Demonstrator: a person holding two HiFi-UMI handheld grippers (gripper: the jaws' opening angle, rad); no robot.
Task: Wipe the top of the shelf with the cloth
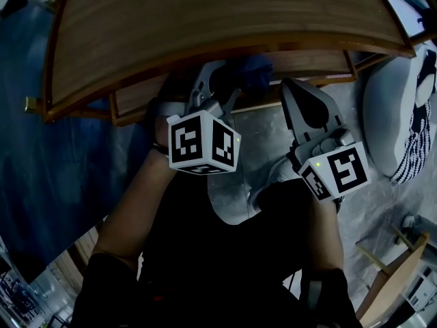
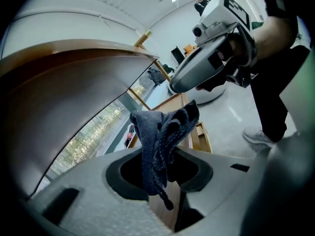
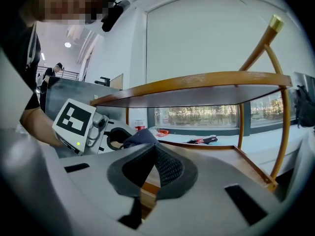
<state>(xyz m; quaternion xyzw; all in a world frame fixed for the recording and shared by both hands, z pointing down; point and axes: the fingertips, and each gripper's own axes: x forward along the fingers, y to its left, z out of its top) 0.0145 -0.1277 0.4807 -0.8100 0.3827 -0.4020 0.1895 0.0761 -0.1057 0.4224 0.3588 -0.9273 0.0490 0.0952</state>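
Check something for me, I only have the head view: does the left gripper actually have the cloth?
Observer: Yes. The left gripper is shut on the dark blue cloth, which bunches out past its tips.
Operator: Right one carrying anything?
Observer: No. The right gripper is shut, with nothing between its jaws.
Operator: Is the cloth on the top yet?
Observer: Not yet. In the right gripper view the shelf top shows edge-on, above the cloth and apart from it.
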